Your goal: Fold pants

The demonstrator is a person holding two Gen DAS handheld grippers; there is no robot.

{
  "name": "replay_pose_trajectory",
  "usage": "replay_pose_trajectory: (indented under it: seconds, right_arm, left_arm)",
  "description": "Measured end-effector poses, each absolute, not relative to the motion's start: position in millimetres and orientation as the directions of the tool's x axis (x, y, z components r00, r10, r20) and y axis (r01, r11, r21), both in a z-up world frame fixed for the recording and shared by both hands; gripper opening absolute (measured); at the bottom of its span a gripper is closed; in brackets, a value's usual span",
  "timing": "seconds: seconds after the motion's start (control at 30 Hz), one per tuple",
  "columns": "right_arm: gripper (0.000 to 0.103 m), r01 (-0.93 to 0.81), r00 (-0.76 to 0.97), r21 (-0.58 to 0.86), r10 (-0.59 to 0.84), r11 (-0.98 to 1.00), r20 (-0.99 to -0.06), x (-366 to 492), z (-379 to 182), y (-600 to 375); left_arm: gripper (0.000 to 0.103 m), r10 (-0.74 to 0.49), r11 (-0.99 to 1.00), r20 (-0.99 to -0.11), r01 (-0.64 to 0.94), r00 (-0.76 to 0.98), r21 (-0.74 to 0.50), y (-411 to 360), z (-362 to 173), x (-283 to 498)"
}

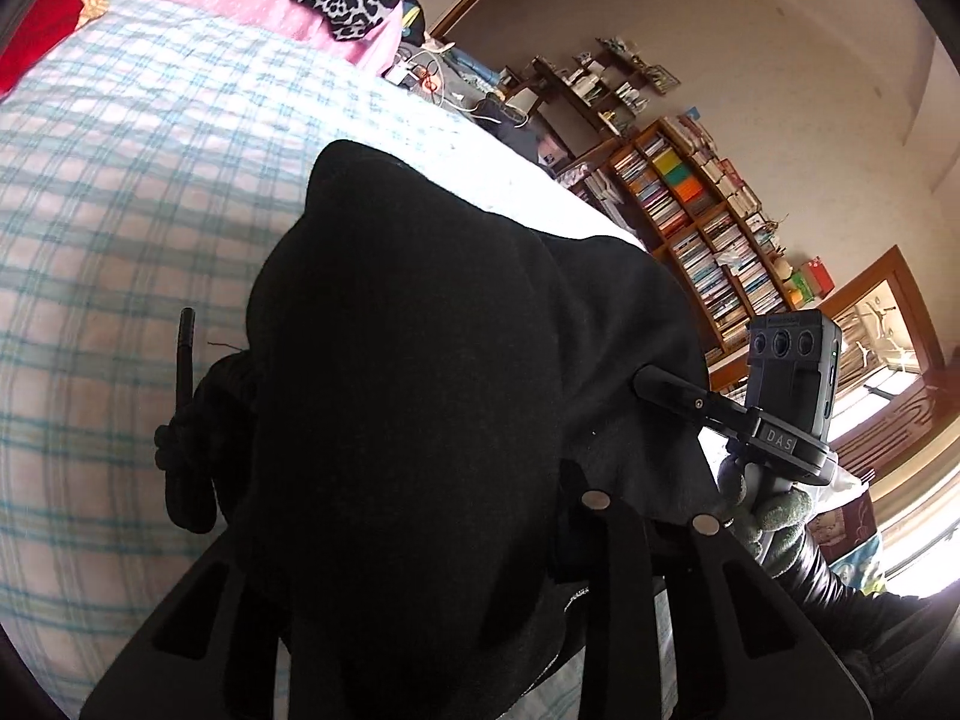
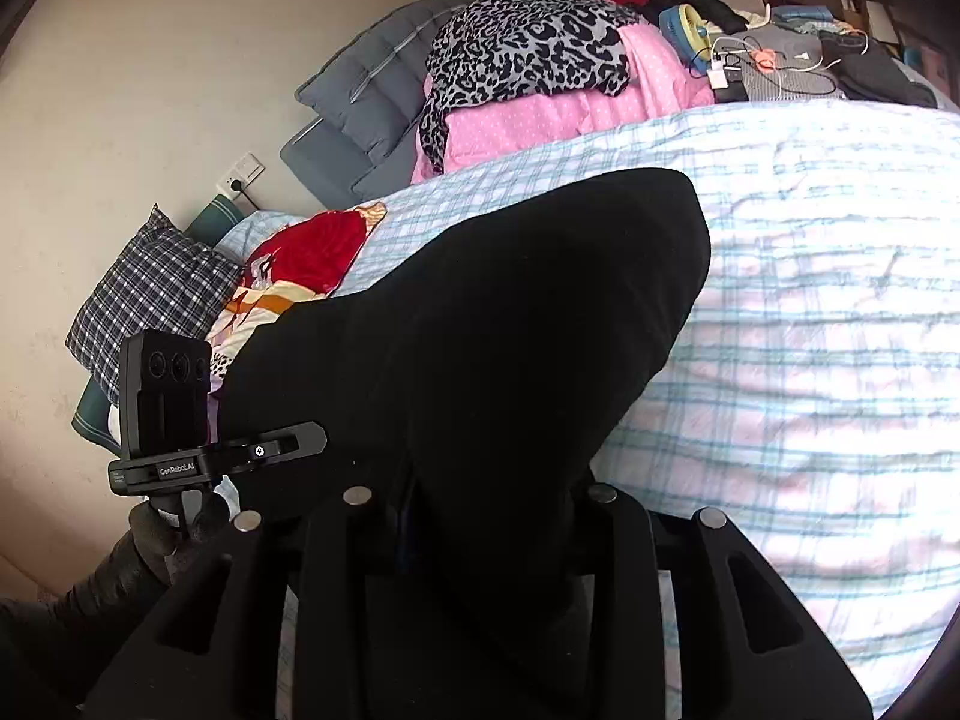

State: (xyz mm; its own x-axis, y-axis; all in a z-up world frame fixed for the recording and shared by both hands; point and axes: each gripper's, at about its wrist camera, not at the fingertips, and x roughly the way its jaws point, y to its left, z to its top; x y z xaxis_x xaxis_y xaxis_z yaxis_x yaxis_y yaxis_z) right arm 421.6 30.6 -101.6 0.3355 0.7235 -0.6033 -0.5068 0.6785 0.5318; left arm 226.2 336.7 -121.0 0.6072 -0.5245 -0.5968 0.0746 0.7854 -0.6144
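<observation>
Draping over the bed's plaid sheet [image 1: 120, 192], the black pants [image 1: 420, 360] bunch up between both tools. The left hand-held gripper [image 1: 432, 600] is buried in the dark cloth, and whether it clamps the cloth cannot be told. The right hand-held gripper [image 2: 480, 570] is likewise covered by pants fabric, its grip unclear. Beyond the pants lies a leopard-print garment [image 2: 528, 48] on pink bedding [image 2: 540, 120].
</observation>
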Motion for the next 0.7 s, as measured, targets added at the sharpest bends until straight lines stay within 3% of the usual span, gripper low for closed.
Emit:
replay_pose_trajectory:
  seconds: [0.27,0.53,0.67,0.7]
  right_arm:
    - [0.032,-0.459,0.412,0.495,0.67,0.738,-0.618,486.4,-98.4,-19.9]
    - [0.033,-0.401,0.426,0.481,0.624,0.779,-0.655,547.2,-131.0,-67.4]
    - [0.042,-0.362,0.404,0.438,0.562,0.823,-0.722,566.0,-158.7,-77.0]
    - [0.044,-0.343,0.401,0.429,0.543,0.836,-0.737,569.3,-165.4,-80.8]
  left_arm:
    - [0.03,-0.526,0.803,-0.602,0.115,0.601,-0.585,303.5,-109.3,312.2]
    - [0.03,-0.538,0.81,-0.635,0.131,0.554,-0.572,260.4,-126.3,400.4]
    - [0.033,-0.514,0.832,-0.684,0.108,0.517,-0.544,237.8,-140.9,438.1]
    - [0.038,-0.493,0.847,-0.709,0.09,0.505,-0.525,234.4,-145.9,444.2]
